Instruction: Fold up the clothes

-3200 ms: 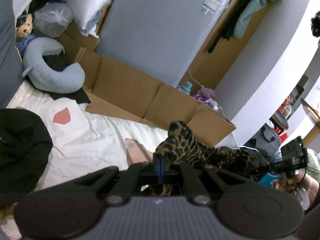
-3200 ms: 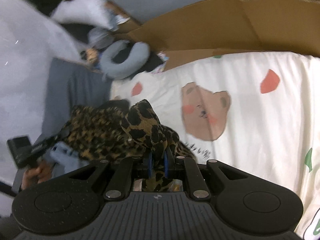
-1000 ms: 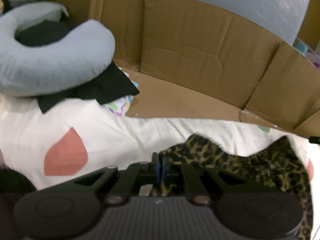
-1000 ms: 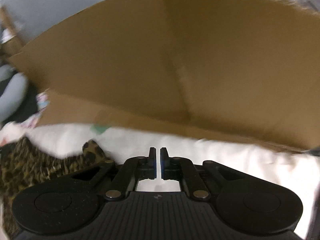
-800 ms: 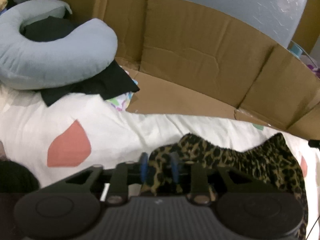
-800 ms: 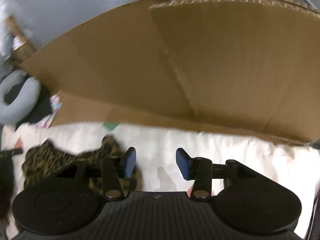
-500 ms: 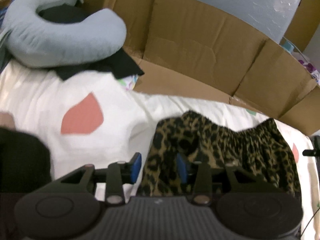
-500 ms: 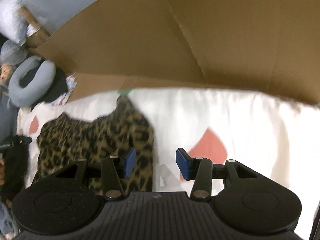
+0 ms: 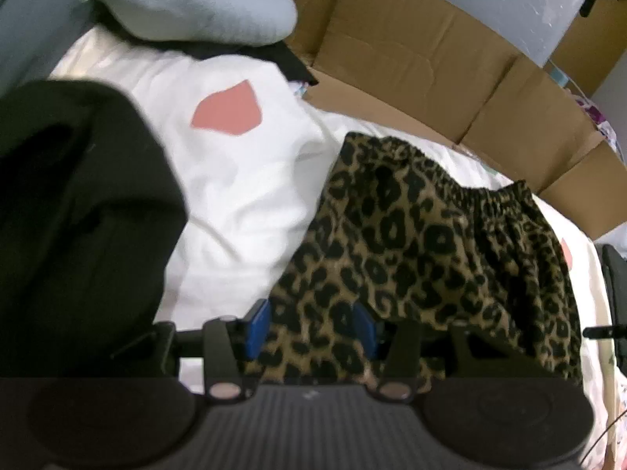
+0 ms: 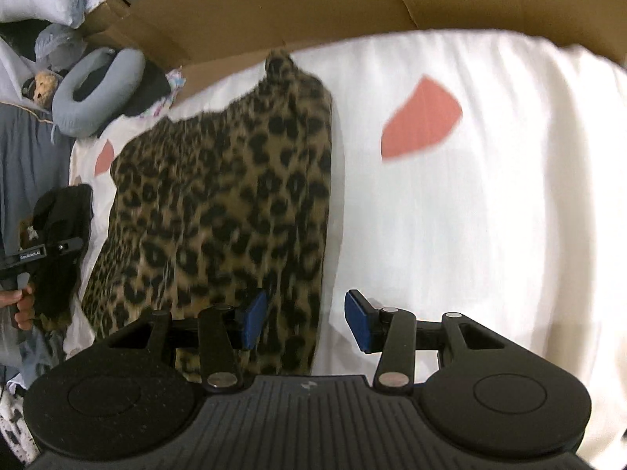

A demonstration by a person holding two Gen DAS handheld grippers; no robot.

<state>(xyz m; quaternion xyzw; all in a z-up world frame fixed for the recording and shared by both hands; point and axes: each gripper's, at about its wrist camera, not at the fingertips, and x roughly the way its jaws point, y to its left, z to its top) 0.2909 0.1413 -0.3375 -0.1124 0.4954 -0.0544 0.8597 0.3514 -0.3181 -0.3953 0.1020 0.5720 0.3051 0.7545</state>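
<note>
Your left gripper [image 9: 311,327] and right gripper [image 10: 305,323] both stand wide apart, holding nothing. The leopard-print garment [image 10: 227,203] lies spread on the white sheet [image 10: 490,203], from 6 to 12 o'clock in the right wrist view. Judged progress: laid out, no fold visible; all folds remain. Open sheet lies at 3 o'clock. A black garment [image 9: 70,203] crowds 9 o'clock in the left view. The cardboard wall [image 9: 423,51] bounds 12 o'clock.

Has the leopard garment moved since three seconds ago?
Yes. The leopard garment hung from both grippers then; now it lies spread on the white sheet, near the cardboard.
</note>
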